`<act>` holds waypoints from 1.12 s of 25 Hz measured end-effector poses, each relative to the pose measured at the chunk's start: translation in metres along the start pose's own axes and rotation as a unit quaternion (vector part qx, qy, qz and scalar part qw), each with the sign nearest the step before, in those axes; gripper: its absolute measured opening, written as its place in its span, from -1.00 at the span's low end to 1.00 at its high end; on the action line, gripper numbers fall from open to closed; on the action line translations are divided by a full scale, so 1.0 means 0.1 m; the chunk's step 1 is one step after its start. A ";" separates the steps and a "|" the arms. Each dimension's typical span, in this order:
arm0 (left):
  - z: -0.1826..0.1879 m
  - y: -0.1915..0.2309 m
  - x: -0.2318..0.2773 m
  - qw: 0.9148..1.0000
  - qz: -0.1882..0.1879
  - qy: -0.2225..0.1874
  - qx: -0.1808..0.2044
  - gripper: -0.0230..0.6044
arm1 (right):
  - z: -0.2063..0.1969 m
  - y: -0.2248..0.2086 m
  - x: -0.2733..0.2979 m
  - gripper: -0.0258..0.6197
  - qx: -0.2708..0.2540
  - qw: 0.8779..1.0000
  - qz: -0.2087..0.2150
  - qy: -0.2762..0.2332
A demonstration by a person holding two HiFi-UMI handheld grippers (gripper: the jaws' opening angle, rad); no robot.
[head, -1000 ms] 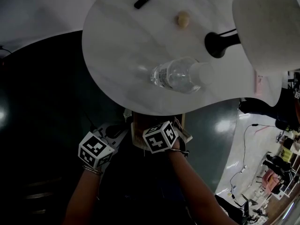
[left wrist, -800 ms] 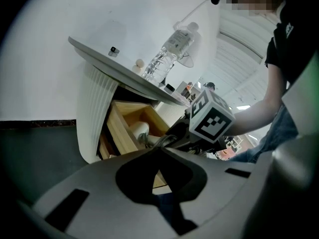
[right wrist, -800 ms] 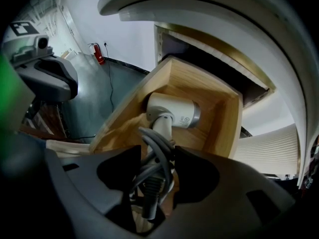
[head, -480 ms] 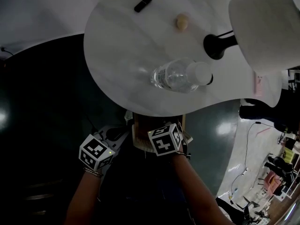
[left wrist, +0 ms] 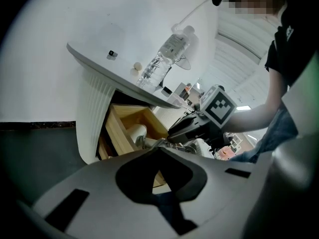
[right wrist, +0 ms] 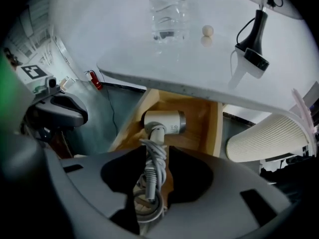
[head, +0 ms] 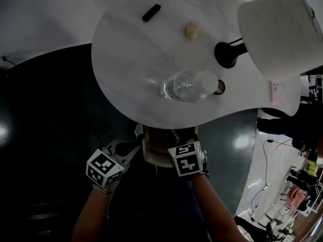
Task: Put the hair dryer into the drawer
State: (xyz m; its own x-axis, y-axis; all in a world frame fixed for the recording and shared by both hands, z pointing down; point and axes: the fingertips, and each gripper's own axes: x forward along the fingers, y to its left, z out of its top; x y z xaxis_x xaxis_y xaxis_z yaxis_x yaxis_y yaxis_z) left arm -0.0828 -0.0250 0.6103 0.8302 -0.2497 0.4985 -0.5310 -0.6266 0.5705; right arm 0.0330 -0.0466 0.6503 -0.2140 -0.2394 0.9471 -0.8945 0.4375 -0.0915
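The white hair dryer (right wrist: 164, 122) lies inside the open wooden drawer (right wrist: 207, 128) under the round white table (head: 131, 59), its coiled cord trailing toward me. My right gripper (right wrist: 153, 153) hangs above it pointing steeply down. Its jaws are closing, and the cord shows in the gap between them without the pads pressing on it. From the left gripper view, the dryer (left wrist: 135, 132) rests in the drawer (left wrist: 119, 128), with the right gripper (left wrist: 174, 133) over it. My left gripper (left wrist: 158, 147) is shut, its tips meeting near the drawer's front edge.
On the table stand a clear water bottle (head: 184, 84), a lamp with a white shade (head: 280, 34) on a black base (head: 227, 54), a small black object (head: 151, 12) and a beige ball (head: 191, 30). A ribbed white pedestal (right wrist: 264, 136) flanks the drawer. The floor is dark.
My right gripper has drawn back from the drawer toward me and rolled a little. The left gripper has stayed put.
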 end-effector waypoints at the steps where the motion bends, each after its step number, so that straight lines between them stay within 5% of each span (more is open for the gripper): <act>1: 0.00 0.00 -0.02 1.000 0.000 0.000 0.001 -0.90 | 0.02 0.00 -0.03 -0.45 0.004 1.000 0.000 -0.005; 7: 0.09 -0.03 -0.07 1.000 -0.002 -0.011 -0.001 -0.90 | 0.12 -0.22 -0.21 -0.80 0.047 0.996 -0.046 -0.055; 17: 0.21 -0.17 -0.09 1.000 -0.018 -0.017 0.015 -0.90 | 0.15 -0.34 -0.59 -0.86 0.092 0.989 -0.023 -0.110; 28: 0.81 -0.38 -0.22 0.997 -0.009 -0.067 0.041 -0.90 | 0.38 -0.54 -1.23 -0.86 0.093 0.980 0.007 -0.174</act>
State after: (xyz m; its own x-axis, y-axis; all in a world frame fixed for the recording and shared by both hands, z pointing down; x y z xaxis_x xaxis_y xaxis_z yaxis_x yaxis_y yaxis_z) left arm -0.0673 -0.0553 0.5249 0.8577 -0.3312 0.3934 -0.5046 -0.6890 0.5202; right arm 0.0929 -0.0733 0.5273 -0.3179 -0.5294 0.7866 -0.9400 0.2842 -0.1886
